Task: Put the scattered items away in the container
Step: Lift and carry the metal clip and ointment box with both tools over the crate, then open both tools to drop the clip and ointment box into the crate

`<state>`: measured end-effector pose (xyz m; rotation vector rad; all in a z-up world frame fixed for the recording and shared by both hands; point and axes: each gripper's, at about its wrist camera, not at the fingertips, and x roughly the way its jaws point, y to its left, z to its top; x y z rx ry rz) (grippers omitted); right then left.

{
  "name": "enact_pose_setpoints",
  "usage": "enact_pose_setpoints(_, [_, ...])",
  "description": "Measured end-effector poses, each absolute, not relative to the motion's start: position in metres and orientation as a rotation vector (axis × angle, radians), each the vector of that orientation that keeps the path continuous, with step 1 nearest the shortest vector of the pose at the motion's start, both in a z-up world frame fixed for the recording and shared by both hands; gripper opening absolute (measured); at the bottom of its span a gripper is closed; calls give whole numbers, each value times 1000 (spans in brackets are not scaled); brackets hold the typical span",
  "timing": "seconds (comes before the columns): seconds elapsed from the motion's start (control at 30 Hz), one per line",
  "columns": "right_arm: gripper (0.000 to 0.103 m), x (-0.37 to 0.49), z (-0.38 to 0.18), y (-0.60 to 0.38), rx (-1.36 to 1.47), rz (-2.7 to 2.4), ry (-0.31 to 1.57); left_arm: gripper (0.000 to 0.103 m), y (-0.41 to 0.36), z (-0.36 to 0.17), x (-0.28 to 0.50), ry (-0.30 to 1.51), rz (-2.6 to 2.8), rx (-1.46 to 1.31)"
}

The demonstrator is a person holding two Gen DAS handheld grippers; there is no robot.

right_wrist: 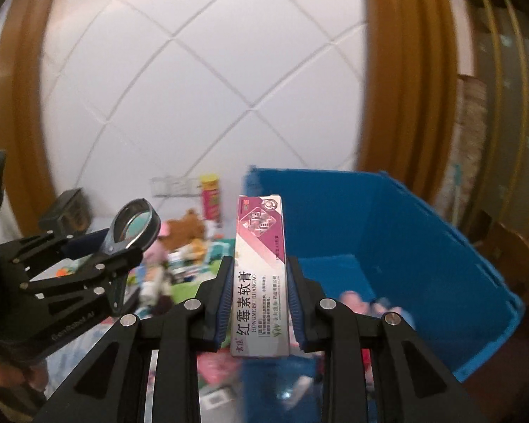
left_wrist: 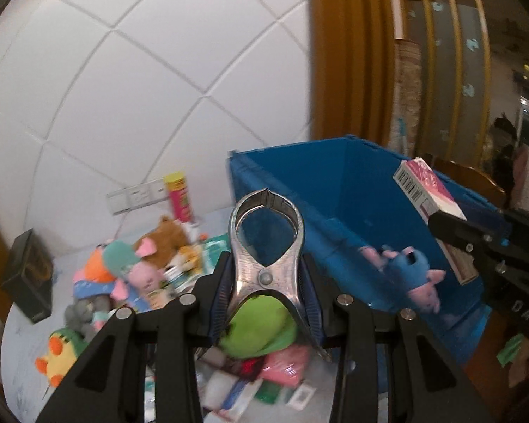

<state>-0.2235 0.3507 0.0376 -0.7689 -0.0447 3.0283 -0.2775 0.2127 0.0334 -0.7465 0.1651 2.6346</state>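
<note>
My left gripper [left_wrist: 266,275] is shut on a silver metal clamp tool [left_wrist: 266,243], whose ringed head points up and forward. The same tool [right_wrist: 132,229] shows at the left of the right wrist view. My right gripper [right_wrist: 259,282] is shut on a pink and white ointment box [right_wrist: 259,282], held upright just left of the blue bin [right_wrist: 423,218]. That box [left_wrist: 428,190] hangs over the bin [left_wrist: 335,183] at its right side in the left wrist view. A pink and blue plush [left_wrist: 411,271] lies inside the bin.
Scattered on the table left of the bin are plush toys [left_wrist: 130,268], a green item [left_wrist: 261,324], packets and cartons [left_wrist: 229,391], a yellow-capped tube [left_wrist: 178,195] and a dark box [left_wrist: 28,275]. A white padded wall and wooden frames stand behind.
</note>
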Motion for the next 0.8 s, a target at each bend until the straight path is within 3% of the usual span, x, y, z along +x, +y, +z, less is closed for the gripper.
enact_pose_setpoints(0.4, [28, -258, 36, 502, -849, 2917, -18, 38, 374, 28, -319, 150, 2559, -880])
enact_pose_setpoints(0.8, [28, -270, -5, 564, -954, 2929, 42, 38, 415, -1, -335, 191, 2572, -1056])
